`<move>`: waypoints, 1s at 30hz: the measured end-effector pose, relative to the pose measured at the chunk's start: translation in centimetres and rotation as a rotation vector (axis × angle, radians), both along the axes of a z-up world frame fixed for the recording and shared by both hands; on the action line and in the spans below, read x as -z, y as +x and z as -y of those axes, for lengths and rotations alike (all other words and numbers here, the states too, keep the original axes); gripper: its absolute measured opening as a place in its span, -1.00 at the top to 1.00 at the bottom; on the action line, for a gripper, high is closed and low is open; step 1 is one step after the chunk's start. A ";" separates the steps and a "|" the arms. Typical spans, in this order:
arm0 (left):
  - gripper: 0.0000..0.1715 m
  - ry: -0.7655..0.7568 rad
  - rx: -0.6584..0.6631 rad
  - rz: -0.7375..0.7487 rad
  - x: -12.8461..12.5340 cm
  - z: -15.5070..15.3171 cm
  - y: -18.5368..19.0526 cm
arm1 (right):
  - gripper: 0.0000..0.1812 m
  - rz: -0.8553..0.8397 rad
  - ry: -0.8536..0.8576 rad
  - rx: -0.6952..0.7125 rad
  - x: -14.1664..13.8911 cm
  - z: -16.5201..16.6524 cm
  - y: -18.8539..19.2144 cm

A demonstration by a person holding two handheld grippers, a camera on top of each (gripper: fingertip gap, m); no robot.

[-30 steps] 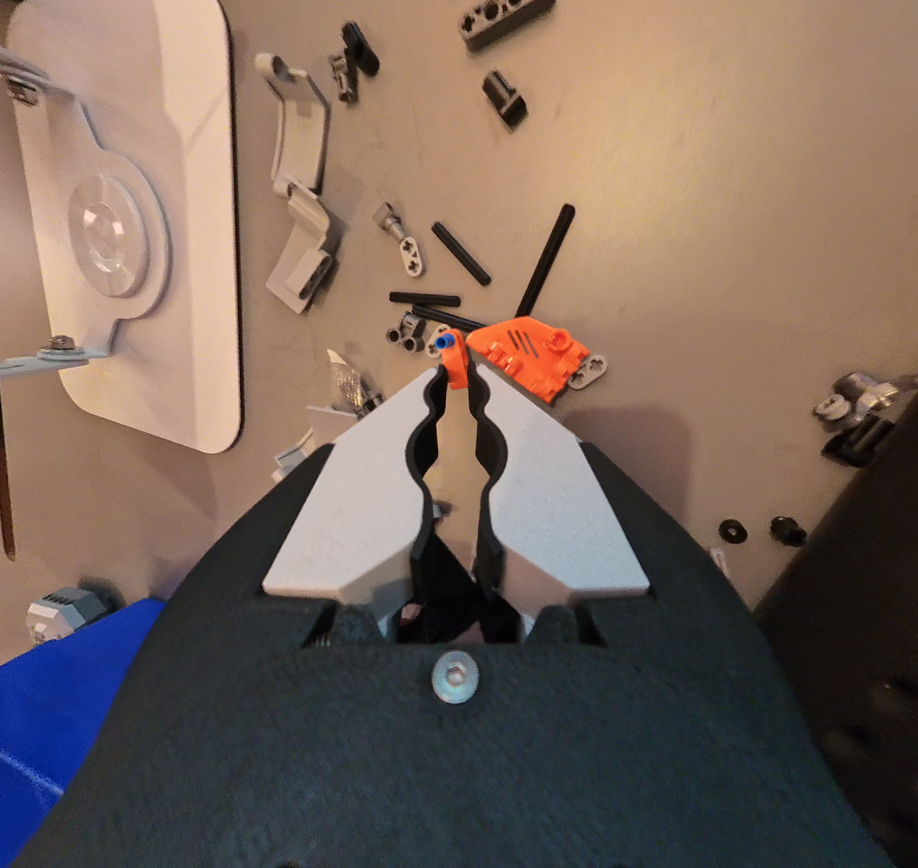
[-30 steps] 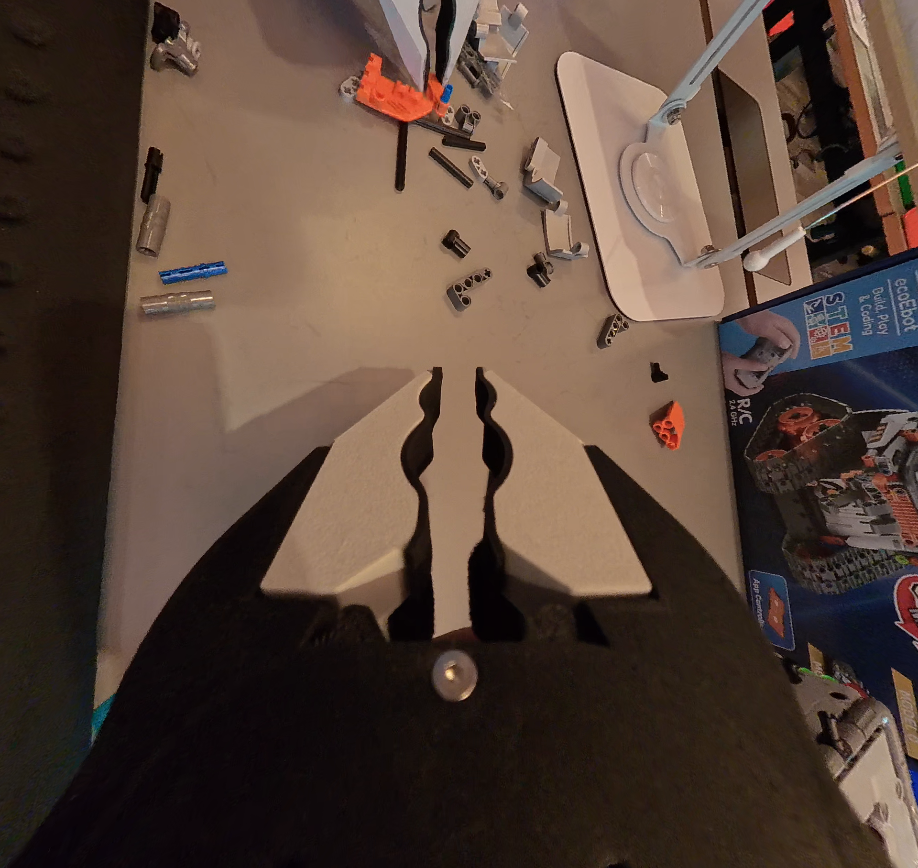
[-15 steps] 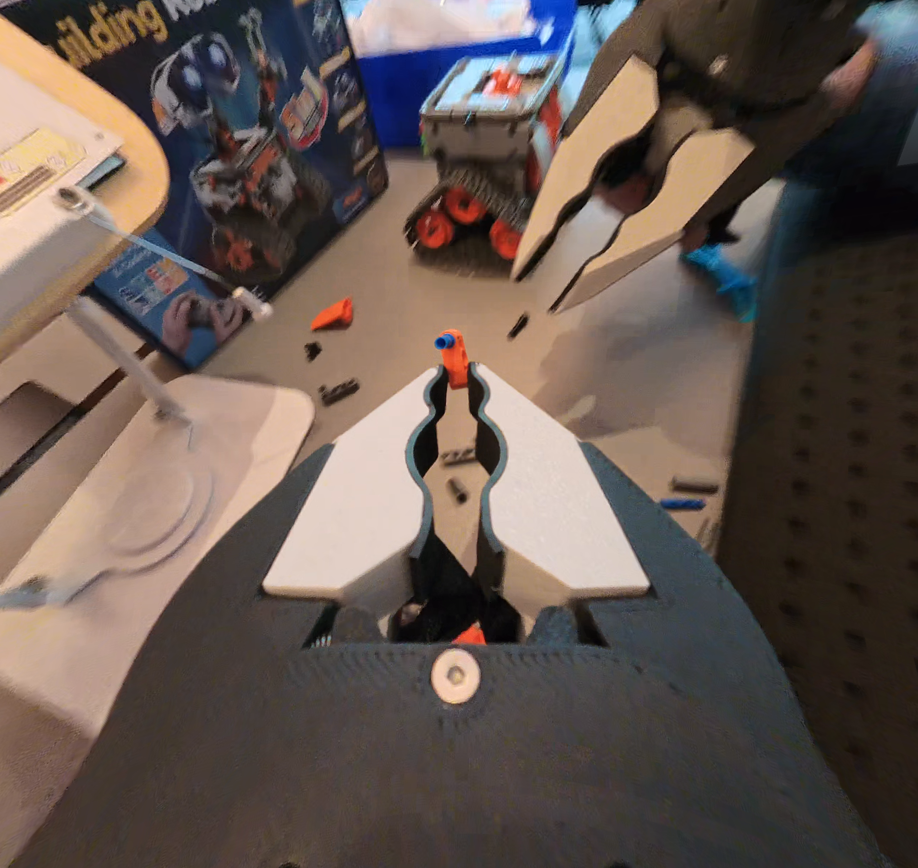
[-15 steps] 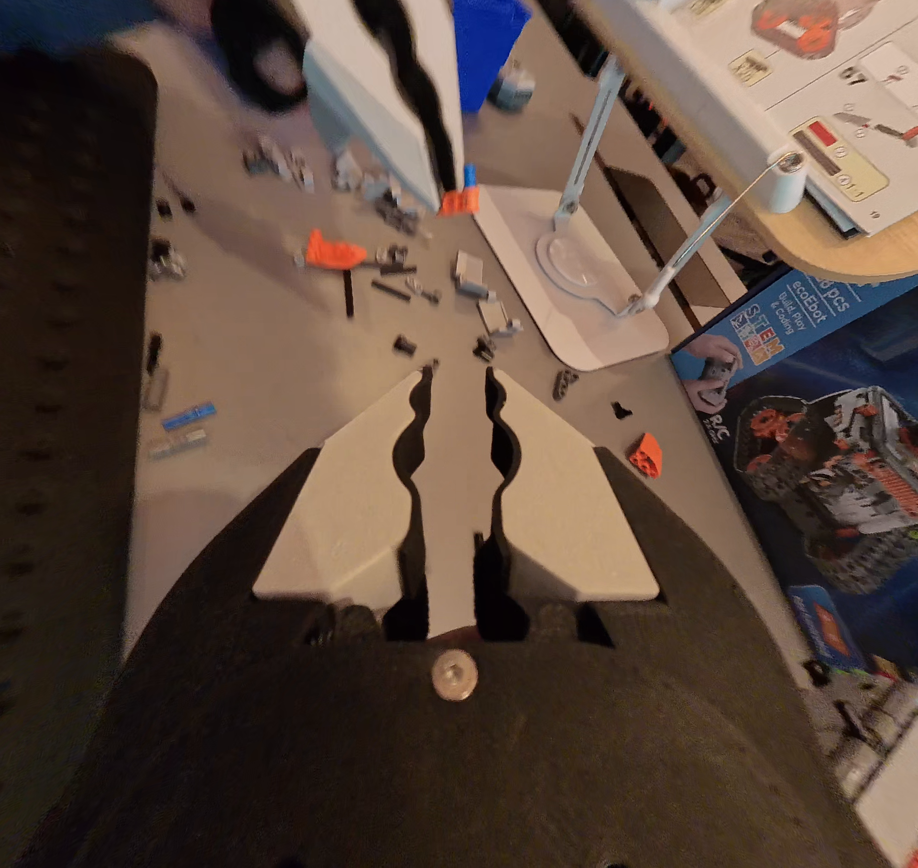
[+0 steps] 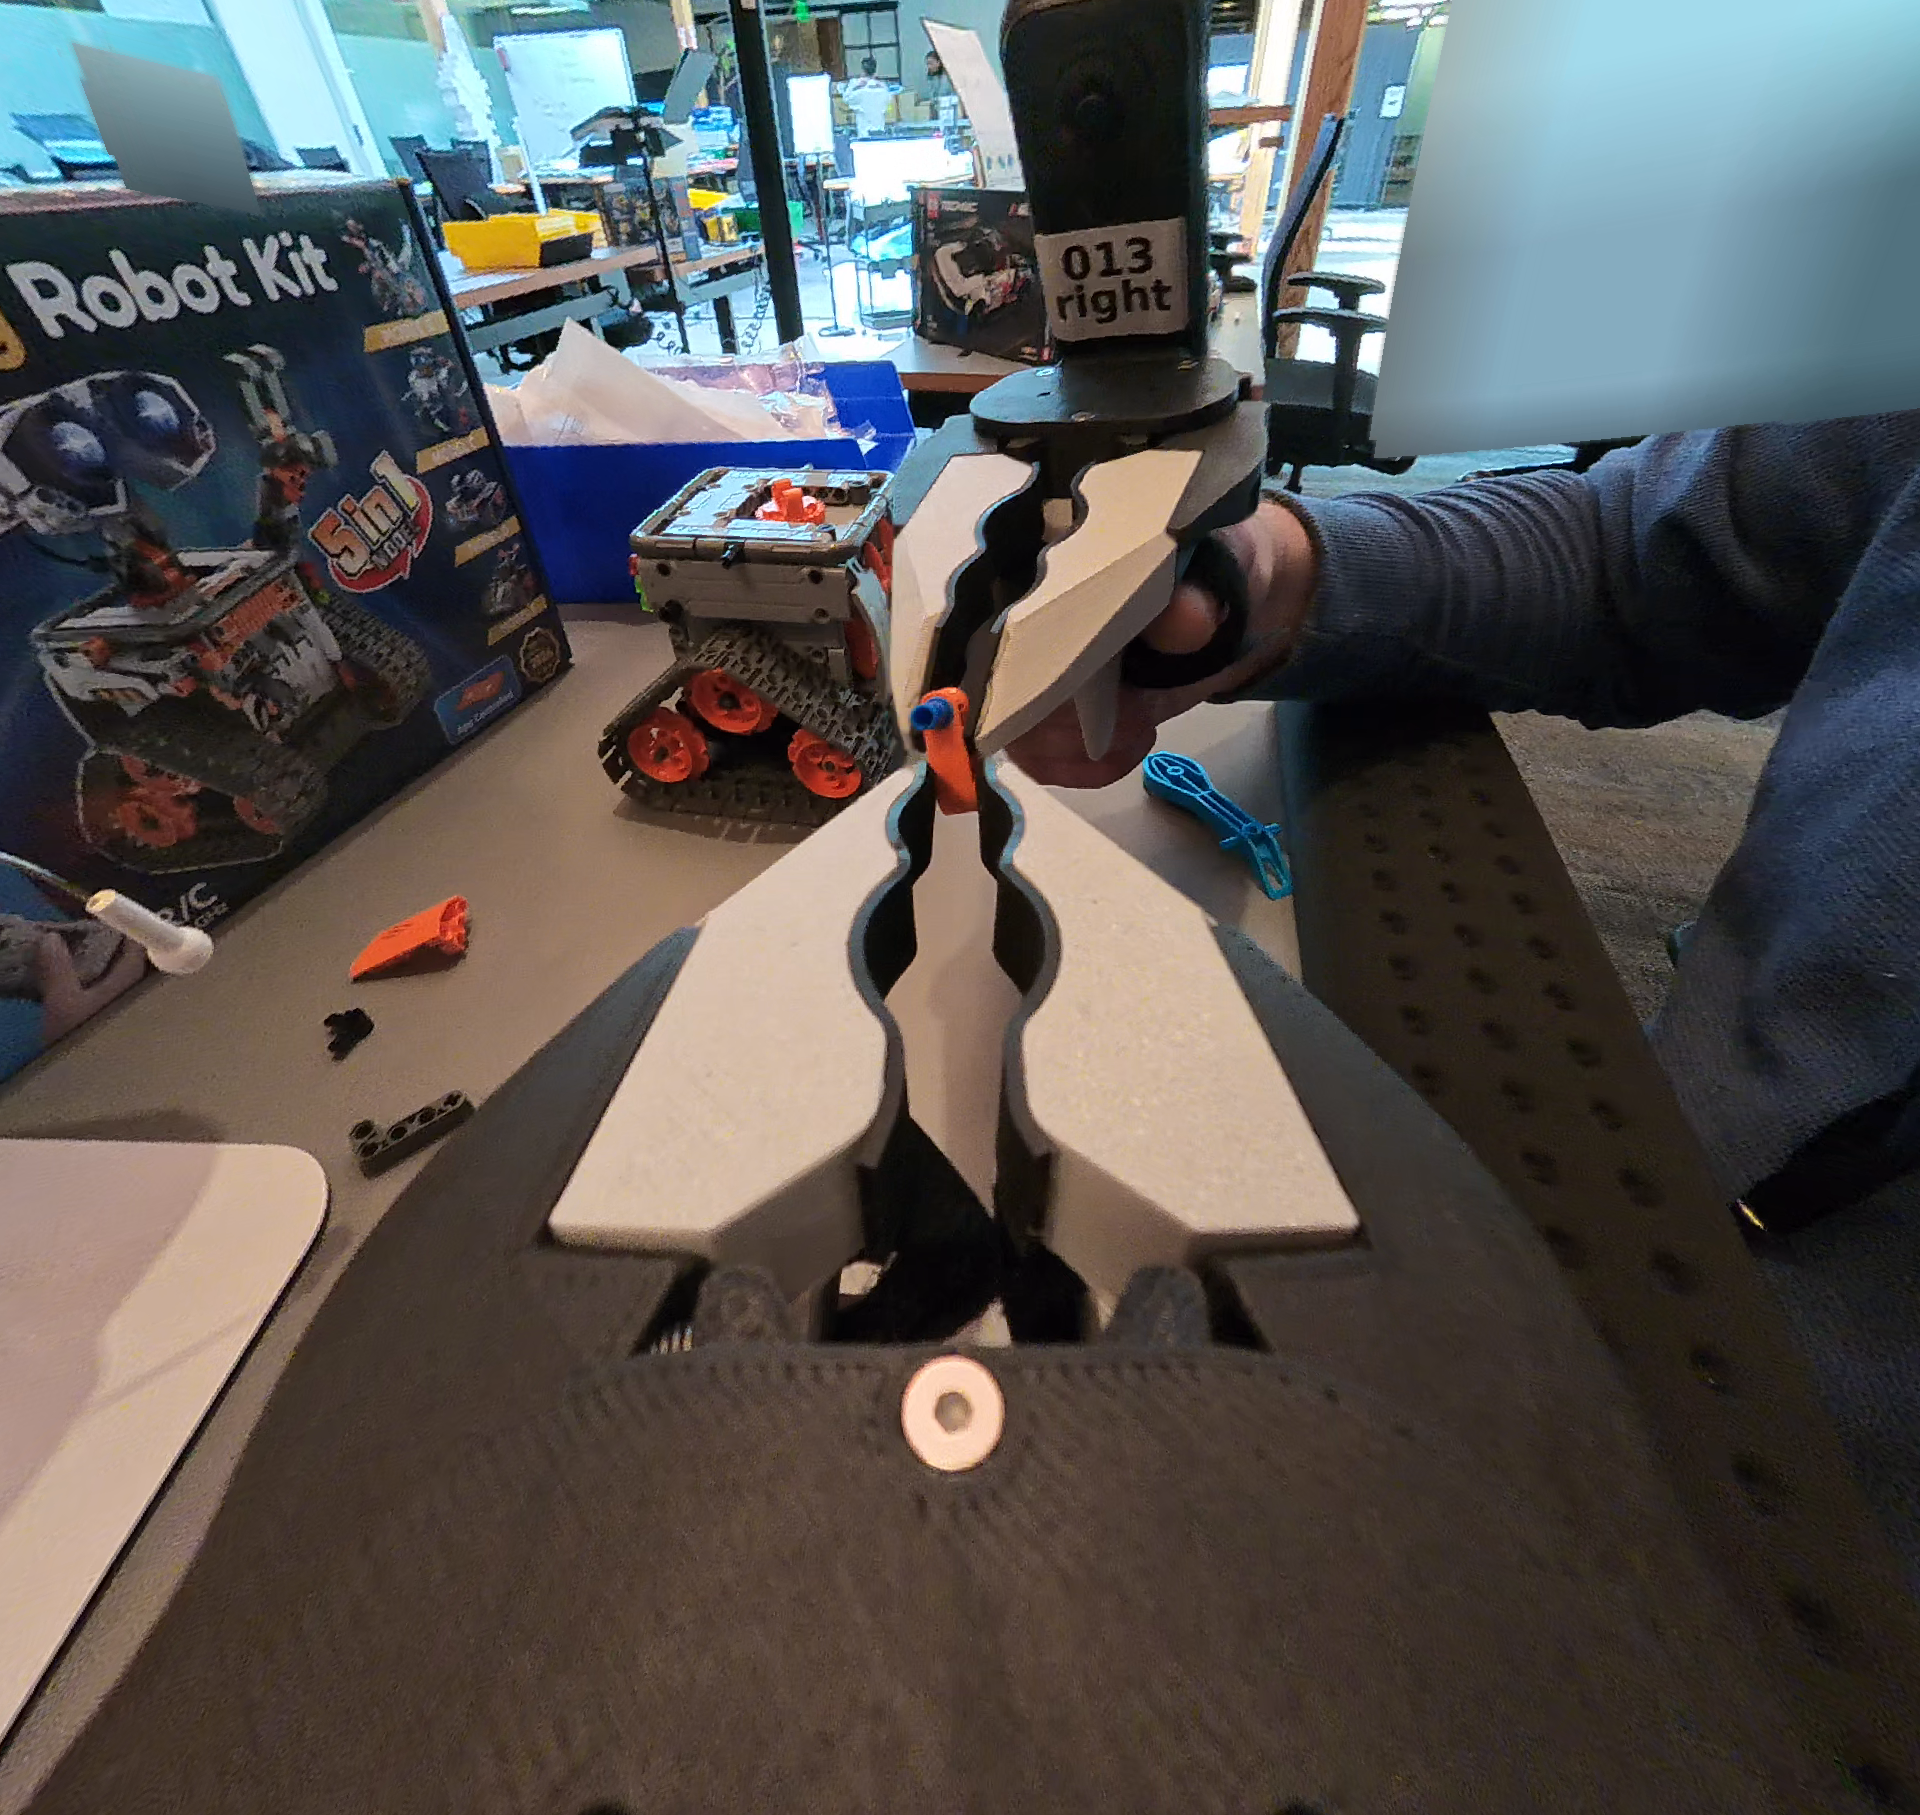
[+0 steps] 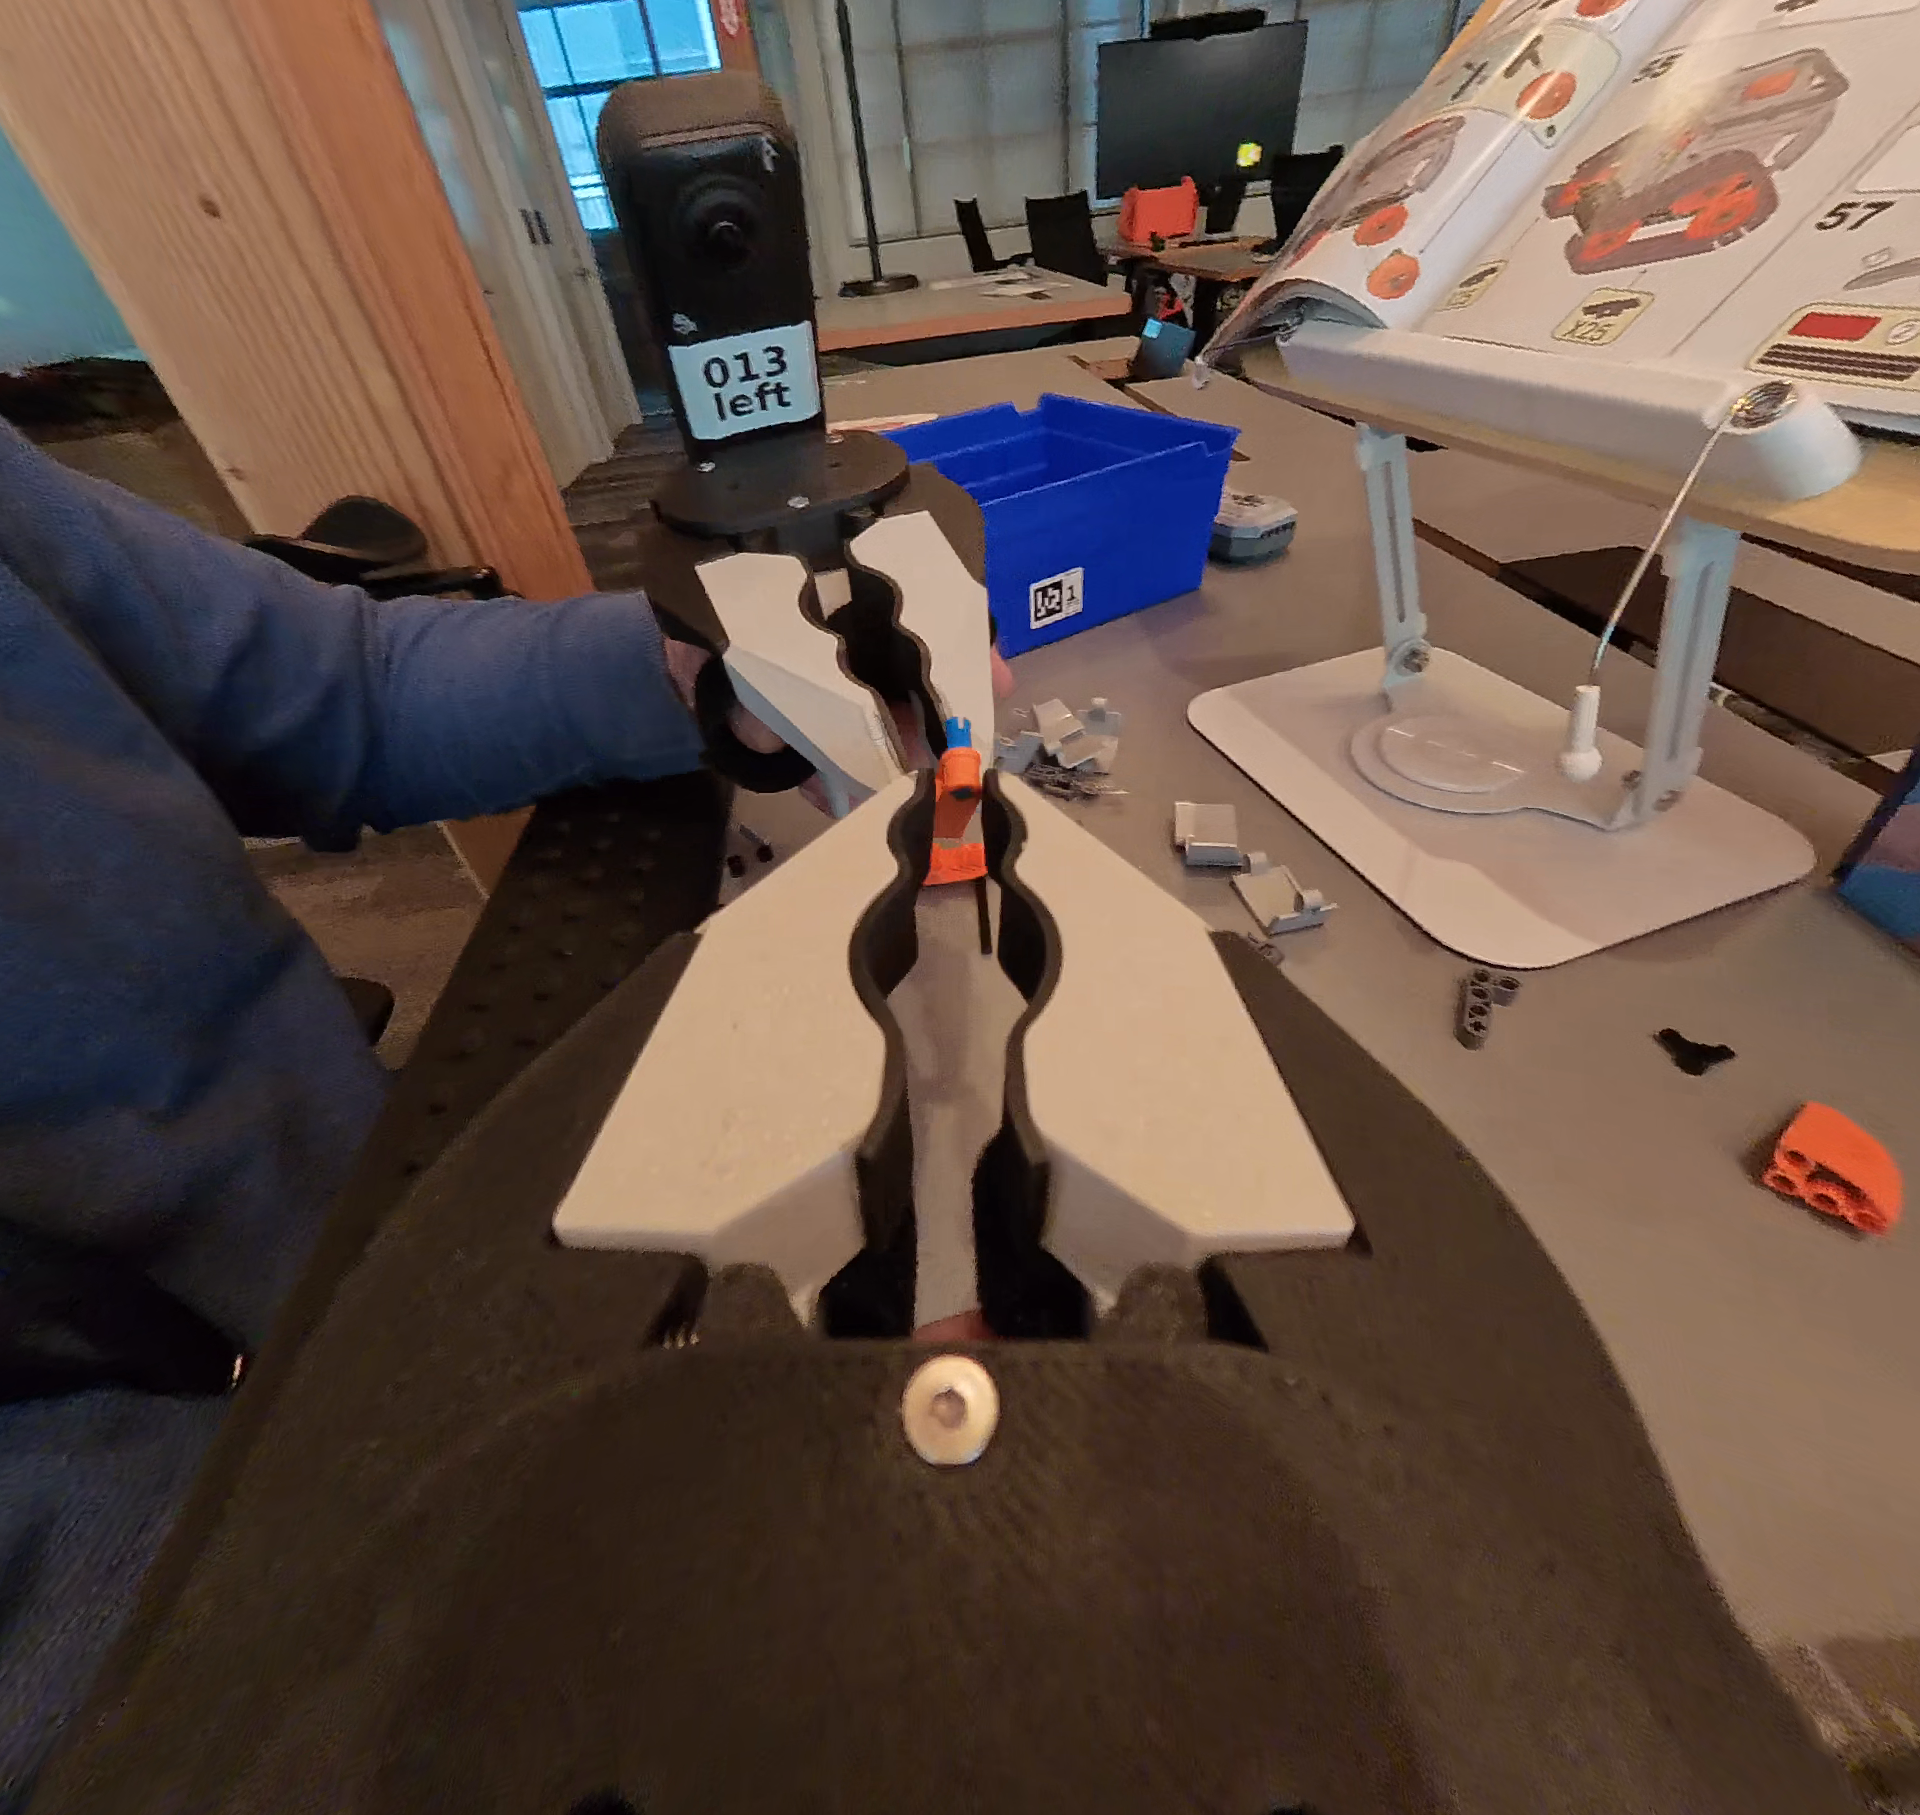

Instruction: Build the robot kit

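My left gripper (image 5: 951,778) is shut on a small orange connector with a blue pin (image 5: 948,742) and holds it up above the grey table (image 5: 540,892). My right gripper (image 6: 951,789) faces it tip to tip, and its open jaws stand on either side of the same connector (image 6: 956,776). Whether they touch it cannot be told. In the left wrist view the right gripper (image 5: 951,726) comes in from above with a hand on its handle. In the right wrist view the left gripper (image 6: 940,742) comes in from the left.
A tracked robot model (image 5: 758,643), a kit box (image 5: 229,539) and an orange wedge (image 5: 410,939) lie on the table. A blue bin (image 6: 1081,508), a white book stand (image 6: 1486,830) with a booklet, loose grey parts (image 6: 1236,861) and a black perforated mat (image 5: 1455,934) are also near. Left and right tips are no more than a few centimetres apart.
My left gripper lifted the orange connector off the table and turned up to level. My right gripper rose and moved in until its tips met the connector.
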State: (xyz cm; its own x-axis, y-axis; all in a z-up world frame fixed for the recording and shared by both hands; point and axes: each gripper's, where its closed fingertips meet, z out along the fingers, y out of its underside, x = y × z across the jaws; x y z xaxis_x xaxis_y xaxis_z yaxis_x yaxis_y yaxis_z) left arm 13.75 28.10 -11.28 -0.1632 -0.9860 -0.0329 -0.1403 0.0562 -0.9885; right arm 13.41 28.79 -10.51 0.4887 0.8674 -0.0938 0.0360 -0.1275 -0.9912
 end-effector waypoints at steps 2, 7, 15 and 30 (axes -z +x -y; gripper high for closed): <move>0.92 0.005 -0.002 0.014 -0.1 0.1 0.1 | 0.94 0.012 0.017 -0.003 -0.1 0.1 0.0; 0.76 0.046 -0.044 0.026 -0.4 -0.9 -0.1 | 0.95 0.131 0.106 0.034 0.1 0.2 0.6; 0.76 0.138 -0.056 0.034 -1.1 -0.8 0.0 | 0.95 0.310 0.177 0.061 1.5 0.0 1.5; 0.86 0.210 0.005 -0.088 1.6 0.8 1.0 | 0.95 0.445 0.253 0.019 2.7 1.0 1.0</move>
